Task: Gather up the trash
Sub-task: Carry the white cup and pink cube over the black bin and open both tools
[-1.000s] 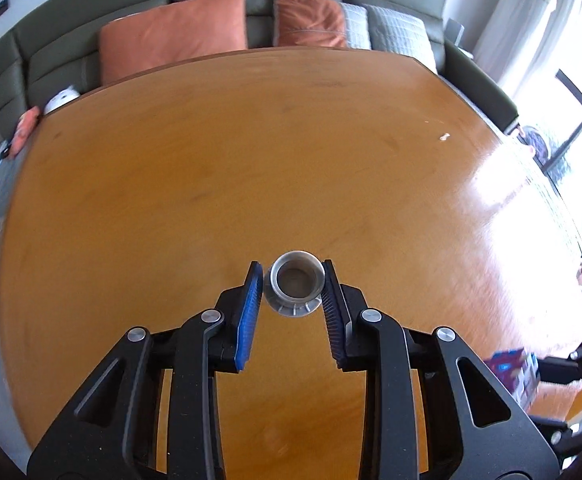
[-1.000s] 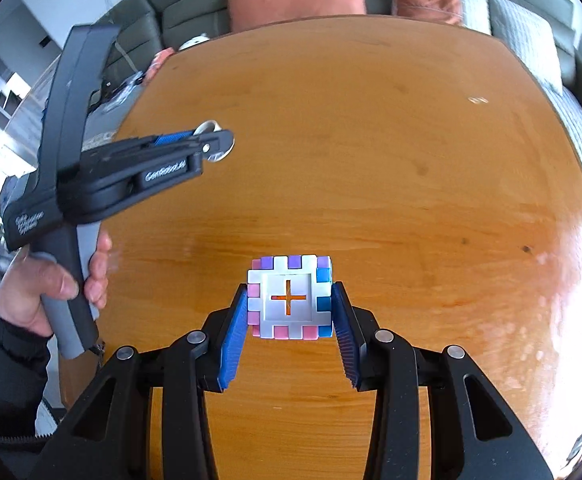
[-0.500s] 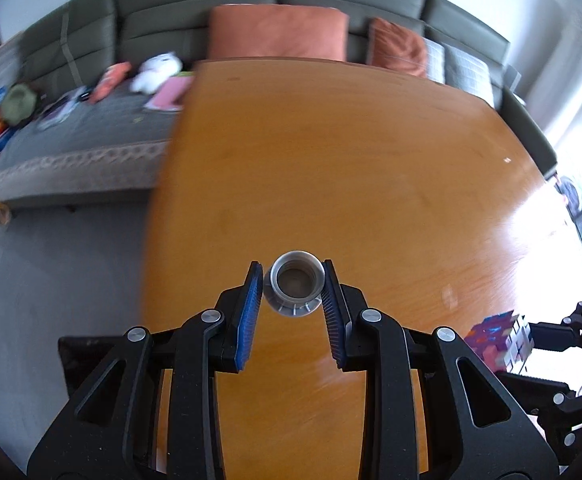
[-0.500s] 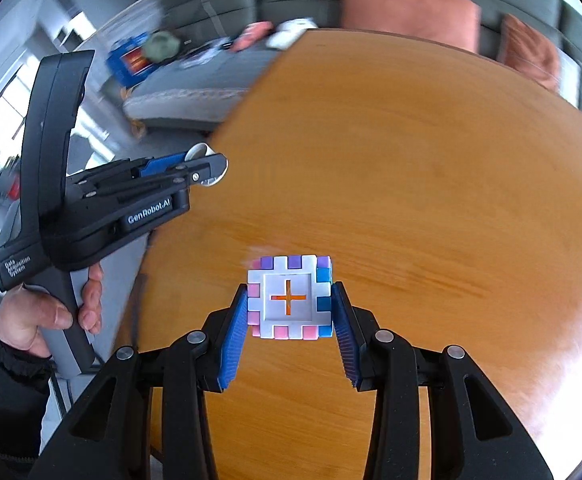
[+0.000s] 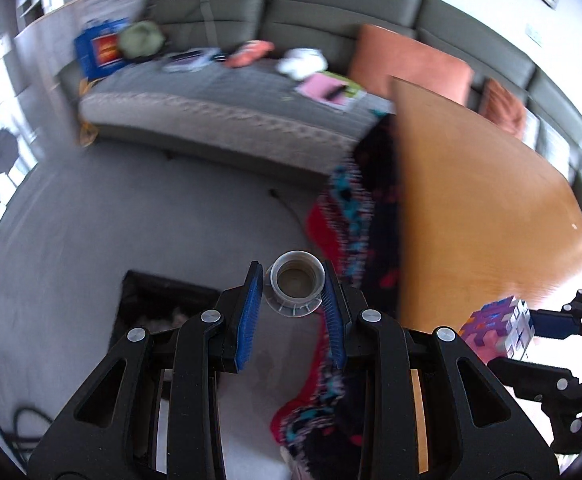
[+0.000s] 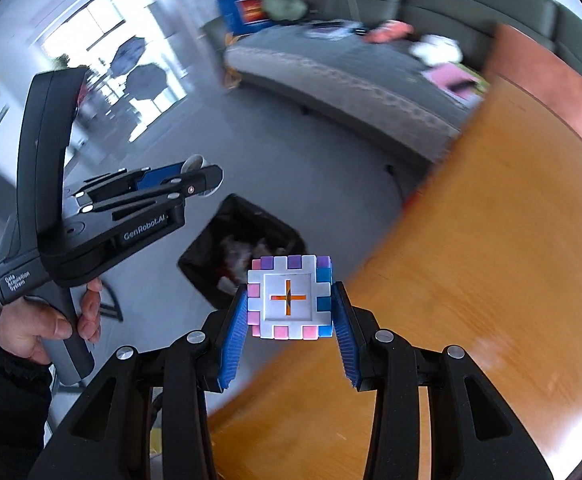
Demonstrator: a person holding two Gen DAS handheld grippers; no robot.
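My left gripper [image 5: 293, 300] is shut on a small grey plastic cup [image 5: 294, 289], open end towards the camera, held above the grey floor. It also shows in the right wrist view [image 6: 199, 176] at the left. My right gripper [image 6: 291, 320] is shut on a white foam puzzle cube [image 6: 290, 298] with pink, purple and blue tabs; the cube also shows in the left wrist view [image 5: 499, 330] at the right. A black-lined trash bin [image 6: 207, 252] with white scraps stands on the floor below and beyond the cube; it also shows left of the cup in the left wrist view [image 5: 147, 300].
The orange wooden table [image 5: 471, 208] is on the right, its edge next to both grippers. A patterned red and blue cloth [image 5: 347, 216] hangs beside the table edge. A grey sofa [image 5: 231, 112] with cushions and clutter runs along the back.
Both grippers have swung left off the table and now hang over the floor near the trash bin. Each still holds its object.
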